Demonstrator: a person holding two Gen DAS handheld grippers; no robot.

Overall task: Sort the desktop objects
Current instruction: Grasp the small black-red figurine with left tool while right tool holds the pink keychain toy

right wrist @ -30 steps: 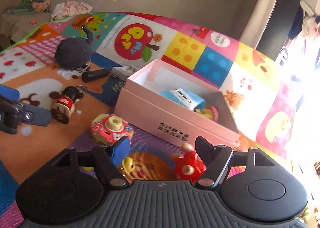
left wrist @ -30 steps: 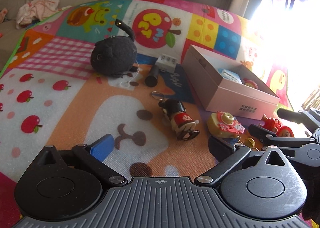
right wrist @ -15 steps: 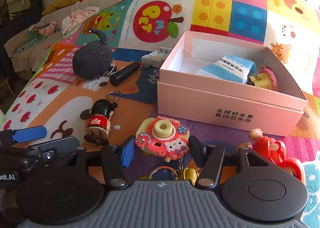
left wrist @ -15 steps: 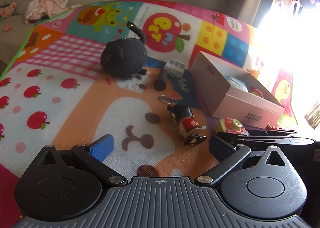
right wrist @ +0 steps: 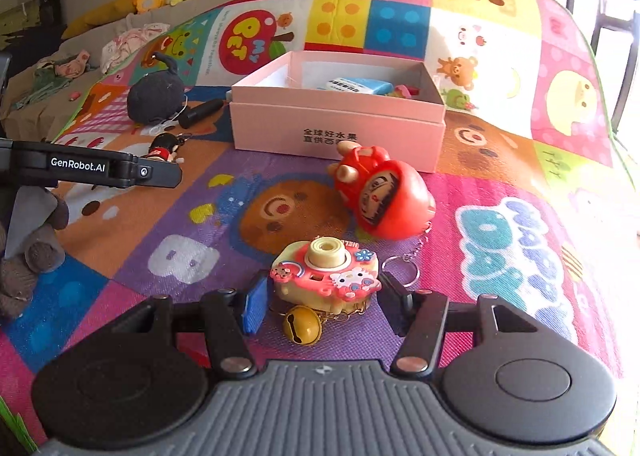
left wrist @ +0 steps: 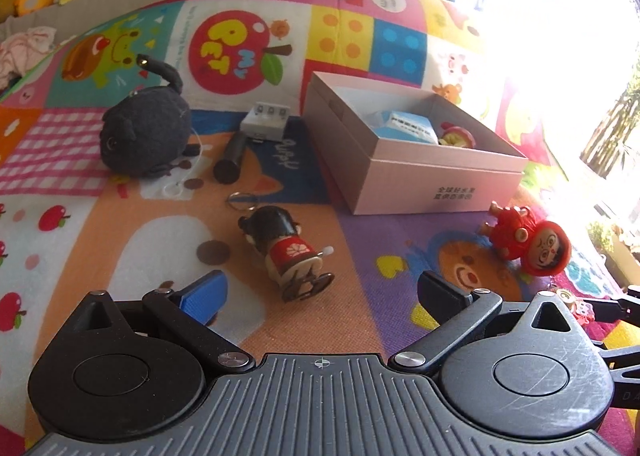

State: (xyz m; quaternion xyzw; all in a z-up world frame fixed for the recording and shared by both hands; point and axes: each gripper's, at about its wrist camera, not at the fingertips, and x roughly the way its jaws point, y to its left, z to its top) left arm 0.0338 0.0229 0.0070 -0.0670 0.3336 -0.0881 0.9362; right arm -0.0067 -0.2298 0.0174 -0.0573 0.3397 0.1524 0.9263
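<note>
The right hand-held gripper (right wrist: 320, 302) has closed onto the toy camera (right wrist: 325, 274); the left (left wrist: 320, 294) gapes empty.

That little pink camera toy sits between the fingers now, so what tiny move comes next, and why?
Probably lift it towards the pink box. The right gripper has just been closing and its fingers flank the toy camera, whose bell still rests on the mat.
</note>
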